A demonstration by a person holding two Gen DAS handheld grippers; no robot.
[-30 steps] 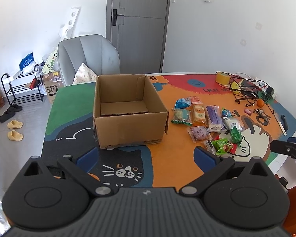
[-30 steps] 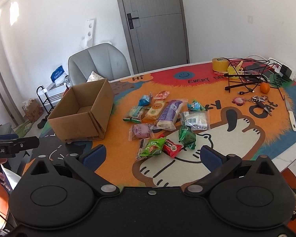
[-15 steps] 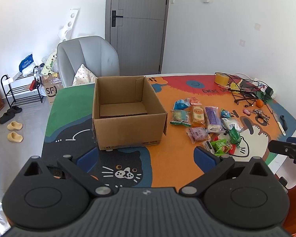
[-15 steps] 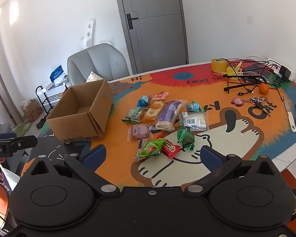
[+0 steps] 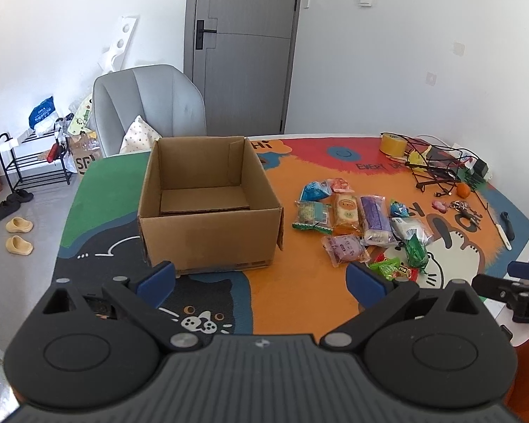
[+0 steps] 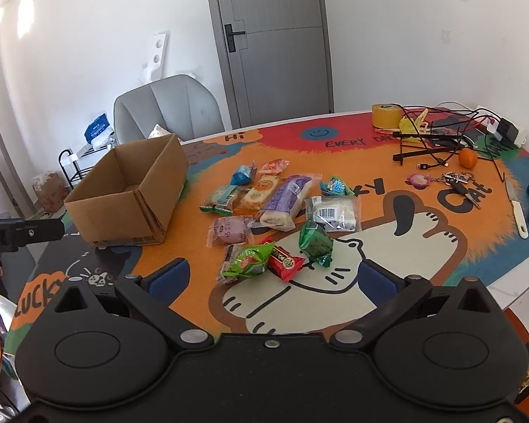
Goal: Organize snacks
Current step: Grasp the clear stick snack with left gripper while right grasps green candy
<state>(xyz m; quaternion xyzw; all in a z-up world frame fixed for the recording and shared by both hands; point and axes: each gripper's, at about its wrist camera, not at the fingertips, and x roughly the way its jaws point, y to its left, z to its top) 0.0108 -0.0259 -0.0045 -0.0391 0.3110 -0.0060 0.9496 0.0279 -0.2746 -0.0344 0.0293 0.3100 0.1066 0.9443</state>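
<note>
An open, empty cardboard box (image 5: 208, 208) stands on the colourful cat-print table mat (image 5: 299, 303); it also shows in the right wrist view (image 6: 130, 190). Several wrapped snacks lie to its right, among them a purple pack (image 6: 285, 201), a green pack (image 6: 247, 261), a red pack (image 6: 285, 262) and a dark green pack (image 6: 315, 241). My left gripper (image 5: 261, 278) is open and empty, in front of the box. My right gripper (image 6: 271, 280) is open and empty, just short of the nearest snacks.
A tape roll (image 6: 384, 115), a black wire rack with cables (image 6: 437, 137), an orange (image 6: 467, 158), keys (image 6: 458, 179) and a knife (image 6: 518, 208) lie at the table's far right. A grey chair (image 5: 148, 105) stands behind the box.
Both grippers have drifted slightly back and up; the box and snacks have not moved. Both jaws stay open.
</note>
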